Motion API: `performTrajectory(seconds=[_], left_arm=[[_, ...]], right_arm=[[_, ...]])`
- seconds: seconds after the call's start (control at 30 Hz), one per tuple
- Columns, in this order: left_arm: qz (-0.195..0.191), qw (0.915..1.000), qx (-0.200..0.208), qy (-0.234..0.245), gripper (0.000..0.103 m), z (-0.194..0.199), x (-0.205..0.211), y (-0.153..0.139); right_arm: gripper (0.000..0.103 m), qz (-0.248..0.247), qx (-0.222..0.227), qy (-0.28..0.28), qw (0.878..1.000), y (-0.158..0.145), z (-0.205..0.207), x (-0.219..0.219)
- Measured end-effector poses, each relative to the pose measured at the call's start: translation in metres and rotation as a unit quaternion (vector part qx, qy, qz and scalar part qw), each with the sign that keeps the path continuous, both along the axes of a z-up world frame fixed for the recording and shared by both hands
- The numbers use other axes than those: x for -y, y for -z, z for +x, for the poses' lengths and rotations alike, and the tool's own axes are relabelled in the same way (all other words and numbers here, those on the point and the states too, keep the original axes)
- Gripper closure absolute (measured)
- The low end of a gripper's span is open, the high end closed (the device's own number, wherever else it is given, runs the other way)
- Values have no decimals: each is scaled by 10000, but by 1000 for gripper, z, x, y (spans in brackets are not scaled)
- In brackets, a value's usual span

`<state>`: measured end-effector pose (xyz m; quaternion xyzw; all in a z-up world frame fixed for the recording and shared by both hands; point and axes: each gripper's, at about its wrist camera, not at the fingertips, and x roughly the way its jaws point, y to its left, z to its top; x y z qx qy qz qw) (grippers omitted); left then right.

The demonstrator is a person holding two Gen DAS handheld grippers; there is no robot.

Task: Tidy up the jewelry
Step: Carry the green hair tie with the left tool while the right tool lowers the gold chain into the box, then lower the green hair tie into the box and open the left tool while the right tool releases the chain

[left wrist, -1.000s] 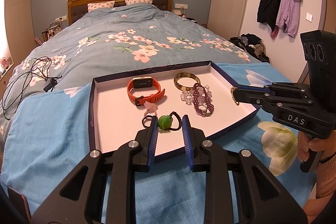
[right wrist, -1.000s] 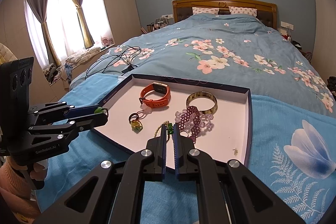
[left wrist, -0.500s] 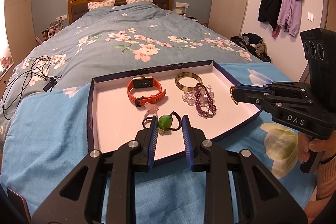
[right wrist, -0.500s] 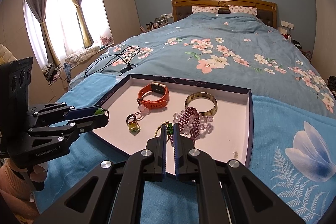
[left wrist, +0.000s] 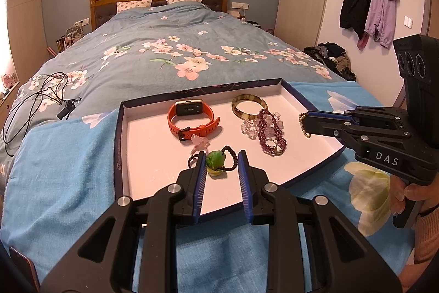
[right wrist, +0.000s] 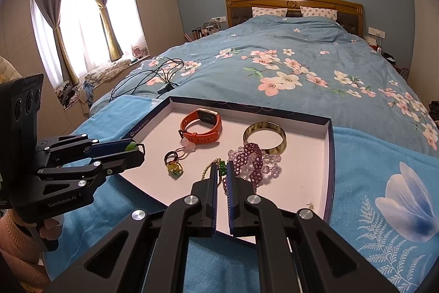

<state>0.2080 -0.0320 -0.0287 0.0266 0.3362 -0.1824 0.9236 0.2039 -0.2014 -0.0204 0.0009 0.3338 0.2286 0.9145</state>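
The bed (left wrist: 192, 45) carries a blue blanket (left wrist: 68, 169) across its foot, and on that lies the tray (left wrist: 118, 142), a shallow box with a dark rim and a white floor.

Almost nothing has changed over the last second. Both tools sit where they were, with the same grips. The left gripper (left wrist: 221, 154) is clamped on a green bead (left wrist: 215, 158) whose dark cord loops out between the fingers. In the right view the bead rides at that tool's tip, clear of the floor, just over the tray's left edge. The right gripper (right wrist: 221, 165) is pinched nearly shut on a gold chain (left wrist: 303, 125), which dangles from its tip by the right edge. So both pieces are lifted and neither is set down, and the sorting looks paused in mid-carry.

In the tray, the watch (left wrist: 192, 117) lies toward the far edge at the middle and the bangle (left wrist: 248, 106) toward the far right corner. The bead bracelets (left wrist: 267, 131) touch the bangle's near side. A ring (right wrist: 171, 155) and a yellow pendant (right wrist: 175, 169) lie toward the near left.

The floor is bare along the left edge and in the near right corner, so either spot could probably take a piece. The rim is low, but a hanging chain or cord could snag on it. A cable (left wrist: 35, 98) lies on the bed well to the left, out of the way.
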Motion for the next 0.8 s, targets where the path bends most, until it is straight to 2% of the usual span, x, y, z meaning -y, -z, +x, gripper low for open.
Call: performTrajectory(seconds=[0.8], left_arm=[[67,9999,-83,-48,80,11,-2,11]], right_arm=[[98,-80,-110,45,9999,8,12,-3]])
